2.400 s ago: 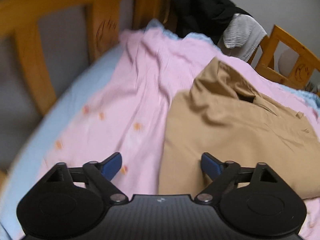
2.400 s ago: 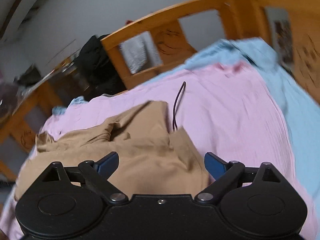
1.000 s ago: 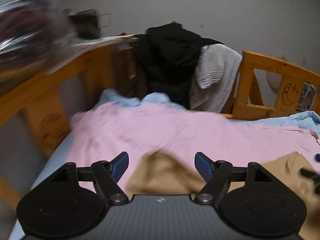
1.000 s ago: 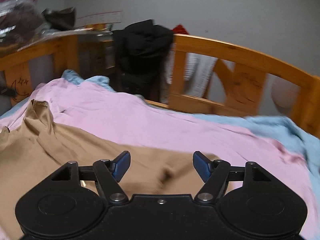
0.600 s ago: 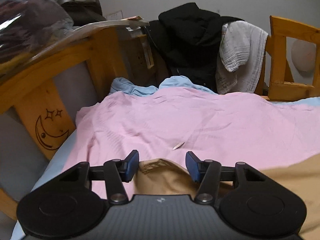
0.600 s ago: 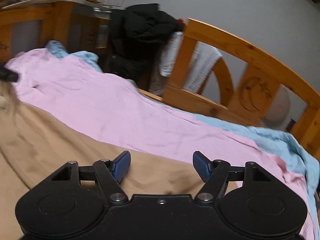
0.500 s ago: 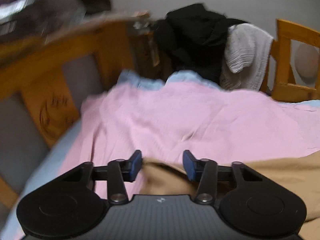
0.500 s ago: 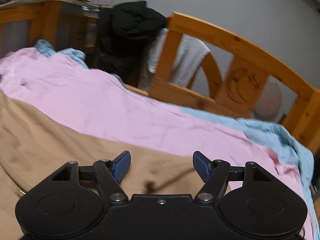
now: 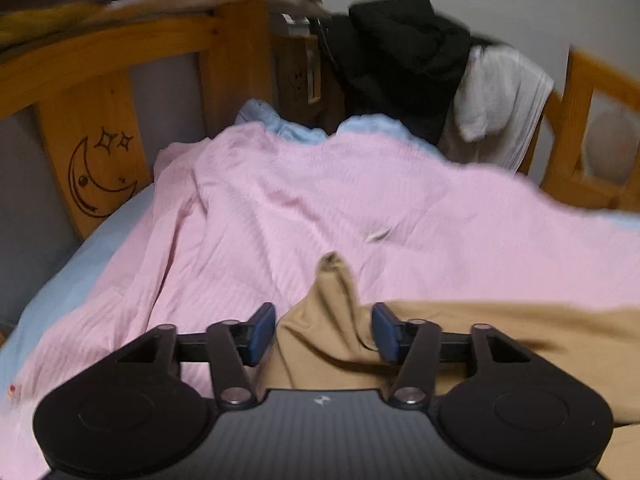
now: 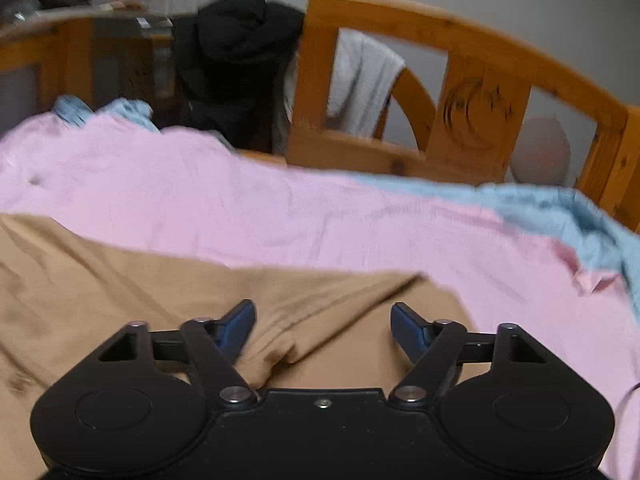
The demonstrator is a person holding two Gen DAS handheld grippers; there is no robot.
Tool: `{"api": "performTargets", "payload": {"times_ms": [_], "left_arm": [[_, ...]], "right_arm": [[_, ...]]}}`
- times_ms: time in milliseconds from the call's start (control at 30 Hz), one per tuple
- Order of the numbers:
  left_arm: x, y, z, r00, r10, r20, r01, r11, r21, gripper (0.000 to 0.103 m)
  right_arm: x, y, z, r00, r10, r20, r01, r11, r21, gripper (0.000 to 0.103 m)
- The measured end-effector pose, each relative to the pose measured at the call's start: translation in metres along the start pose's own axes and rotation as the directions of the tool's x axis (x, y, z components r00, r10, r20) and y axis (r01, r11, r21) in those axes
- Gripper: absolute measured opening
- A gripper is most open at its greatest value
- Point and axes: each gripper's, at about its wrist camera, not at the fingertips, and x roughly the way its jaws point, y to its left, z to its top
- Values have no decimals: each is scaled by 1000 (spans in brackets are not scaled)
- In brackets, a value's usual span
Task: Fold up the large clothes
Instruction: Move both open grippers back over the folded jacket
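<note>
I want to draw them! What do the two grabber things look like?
Both look alike. The left gripper and right gripper each have a black body with two round discs, thin black linkage bars with silver pivot pins, and two blue fingertips. The left has a small white logo. No hands or sleeves show.

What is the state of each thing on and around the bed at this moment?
tan garment: spread over the pink sheet, creased, corner peaked.
pink sheet: spread out, wrinkled.
blue sheet: bunched at the edge.
black clothes: draped over the bed frame.
white cloth: hanging on the bed frame.
left gripper: open, jaws just opening, tan fold between.
right gripper: open above tan cloth.
</note>
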Motion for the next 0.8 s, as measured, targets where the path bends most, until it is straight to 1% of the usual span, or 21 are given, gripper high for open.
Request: {"api": "performTargets", "payload": {"times_ms": [33, 67, 100, 167, 233, 267, 333, 367, 467, 567, 633, 700, 733, 800], "left_arm": [[-12, -1, 0, 1000, -15, 19, 15, 1000, -10, 68], [-23, -5, 0, 999, -32, 33, 32, 999, -8, 72], [-34, -9, -2, 997, -57, 45, 57, 998, 2, 74], [-58, -23, -11, 991, -119, 63, 117, 993, 27, 78], [-73, -39, -25, 985, -163, 55, 159, 985, 65, 79], [-78, -47, -35, 984, -172, 44, 167, 982, 87, 79], [-81, -57, -53, 987, -161, 15, 158, 981, 110, 79], [-82, -60, -64, 990, -140, 13, 138, 984, 117, 80], [-82, -61, -81, 994, -105, 39, 100, 987, 122, 83], [-76, -61, -89, 995, -87, 48, 81, 991, 111, 88], [-69, -63, -94, 997, -61, 55, 54, 990, 130, 90], [-70, -65, -96, 997, -46, 61, 37, 990, 139, 91], [-71, -65, -95, 997, -48, 58, 39, 989, 141, 91], [-77, -61, -90, 997, -61, 38, 56, 991, 121, 90]], "right_arm": [[-14, 3, 4, 1000, 10, 25, -10, 1000, -2, 76], [-26, 7, 6, 998, 41, 36, -42, 999, 0, 75], [-38, 12, 7, 996, 82, 42, -82, 997, 0, 75], [-60, 27, 4, 990, 133, 55, -132, 991, -23, 76], [-79, 42, -2, 986, 149, 70, -145, 988, -58, 75], [-87, 48, -7, 986, 147, 77, -142, 987, -75, 75], [-96, 58, -18, 990, 119, 74, -111, 989, -101, 75], [-100, 61, -24, 993, 96, 69, -89, 990, -107, 75], [-102, 65, -45, 996, 58, 71, -48, 990, -134, 76], [-93, 70, -65, 994, 52, 91, -36, 985, -168, 77], [-88, 77, -71, 993, 35, 111, -13, 981, -192, 77], [-83, 81, -71, 995, 18, 100, 4, 977, -213, 78], [-84, 80, -70, 995, 21, 96, 1, 976, -216, 78], [-88, 73, -67, 995, 50, 87, -32, 978, -205, 77]]}}
